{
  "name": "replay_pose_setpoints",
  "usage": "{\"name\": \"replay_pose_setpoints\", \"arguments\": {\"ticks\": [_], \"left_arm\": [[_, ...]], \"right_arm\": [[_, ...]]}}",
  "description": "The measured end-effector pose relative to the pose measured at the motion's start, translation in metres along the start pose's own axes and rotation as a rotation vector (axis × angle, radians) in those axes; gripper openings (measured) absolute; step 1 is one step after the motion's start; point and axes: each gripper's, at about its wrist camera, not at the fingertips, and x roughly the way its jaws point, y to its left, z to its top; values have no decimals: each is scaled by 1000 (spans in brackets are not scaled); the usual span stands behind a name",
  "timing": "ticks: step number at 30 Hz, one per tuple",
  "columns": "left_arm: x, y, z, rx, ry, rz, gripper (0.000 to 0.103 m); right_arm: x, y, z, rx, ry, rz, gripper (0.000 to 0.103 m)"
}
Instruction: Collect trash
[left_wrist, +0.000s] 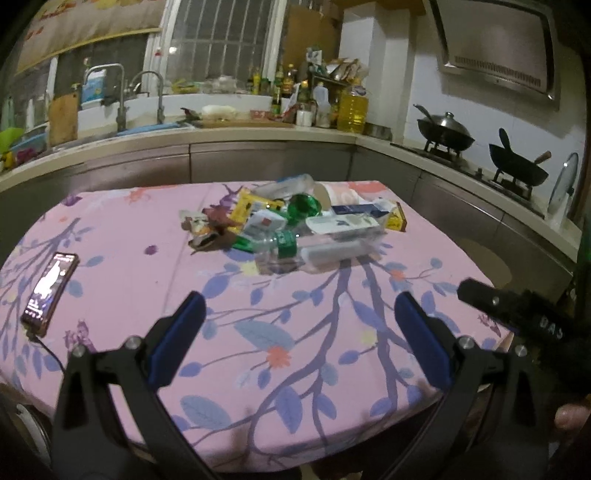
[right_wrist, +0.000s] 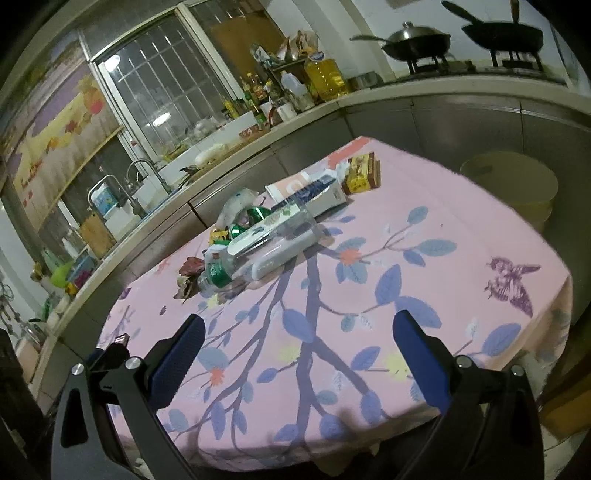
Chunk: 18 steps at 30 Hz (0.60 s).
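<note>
Here's the trash pile (left_wrist: 295, 225), heaped in one loose clump toward the far half of the pink flowered tabletop (left_wrist: 147, 236), and that grouping makes sense: everything to be collected sits within one reach. On the near edge lies a clear plastic bottle (left_wrist: 317, 251) on its side, green label showing, with white cartons, a yellow packet (left_wrist: 248, 207) and some brown wrappers (left_wrist: 214, 229) touching or overlapping behind it. A yellow box (right_wrist: 364, 173) sits at the pile's far right end. Off to the left, well apart from the mess, a phone (left_wrist: 50, 288) rests lit up with a cable running off it; that looks parked out of the way, not trash.

The left tool (left_wrist: 299, 325) hovers over the near tabletop, blue pads spread wide, nothing between them, aimed straight at the heap. The right tool (right_wrist: 299, 339) sits just as wide apart and empty, tilted, looking in from the right side. Its black body (left_wrist: 517, 314) shows beside the left one. A pale round bin (right_wrist: 509, 184) stands off the table's far right edge, likely the destination.
</note>
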Motion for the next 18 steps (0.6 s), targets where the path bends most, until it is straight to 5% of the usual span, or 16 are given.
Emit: {"name": "replay_pose_setpoints", "arguments": {"ticks": [5,15,18], "left_arm": [[2,15,9,-40,-18,39,98],[26,62,15,-72,17,121,98],[40,62,21,-14,6,117,98]], "right_arm": [[8,-10,9,69,64,36,98],[16,15,4,-41,94,102,98],[17,19,5,-56,90,98,95]]}}
